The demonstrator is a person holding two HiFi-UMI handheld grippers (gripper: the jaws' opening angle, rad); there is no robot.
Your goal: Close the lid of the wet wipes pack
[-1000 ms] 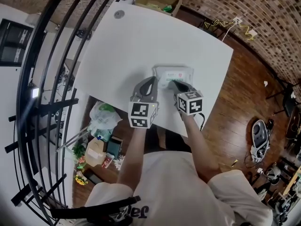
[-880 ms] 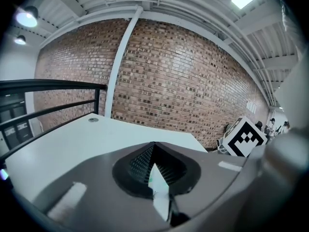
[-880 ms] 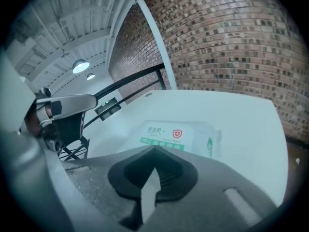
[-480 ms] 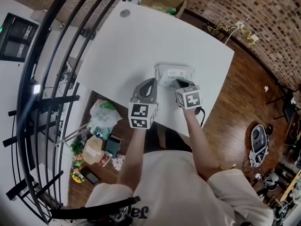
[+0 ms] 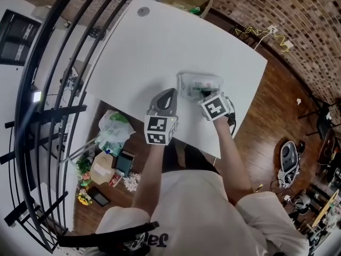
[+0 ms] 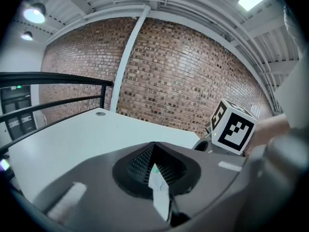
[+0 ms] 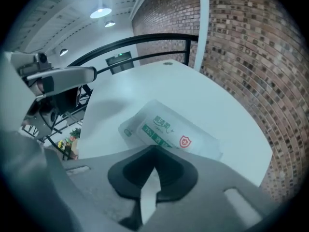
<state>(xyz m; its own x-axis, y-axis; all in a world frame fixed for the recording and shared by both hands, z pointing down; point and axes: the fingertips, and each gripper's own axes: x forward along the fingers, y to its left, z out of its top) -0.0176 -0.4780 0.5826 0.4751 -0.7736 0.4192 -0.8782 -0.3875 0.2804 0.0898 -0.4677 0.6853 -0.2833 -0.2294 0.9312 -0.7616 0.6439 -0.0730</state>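
While both arms reached forward from the person's body, the left claw (image 5: 168,92) hovered nearest, jaws pressed together on nothing, just beside the pack and probably kept clear of it. Next to it, the right claw (image 7: 153,151), likewise pinched shut and empty, pointed at the wet wipes pack (image 7: 170,128), likely to press its lid flat. That pack lay near the front right edge of the white surface (image 5: 160,41). Whether the lid had sealed could not be told.

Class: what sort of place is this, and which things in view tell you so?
Probably an industrial-style loft or mezzanine workspace: a brick wall, a black metal railing beside the white table, and a wooden floor.
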